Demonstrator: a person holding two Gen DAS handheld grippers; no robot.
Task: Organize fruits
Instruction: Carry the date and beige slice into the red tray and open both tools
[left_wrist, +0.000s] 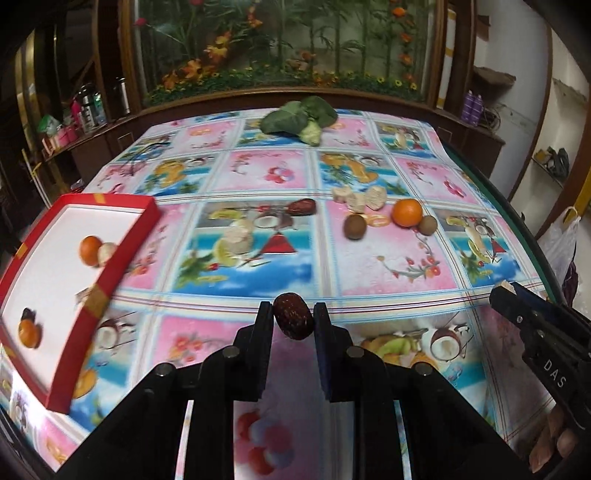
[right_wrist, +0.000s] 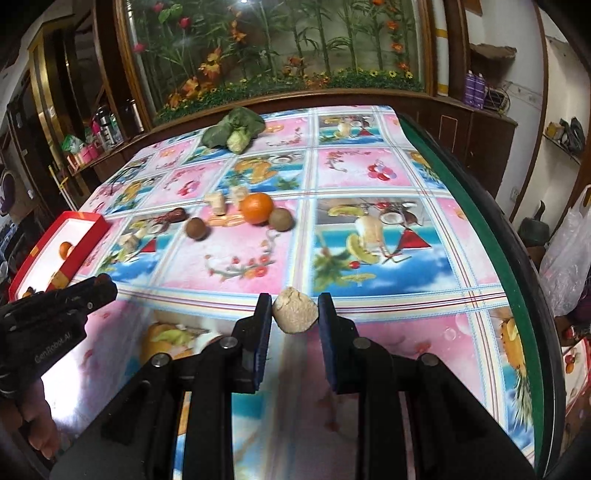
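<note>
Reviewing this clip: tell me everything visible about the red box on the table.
The red box is a shallow, open cardboard-looking tray with red walls, gold patches along the rim and a white floor. It sits flat at the table's left side, on the fruit-print tablecloth. Inside lie two small oranges, one beside a pale round piece, the other against something dark, too blurred to name. Neither gripper touches it.
</note>
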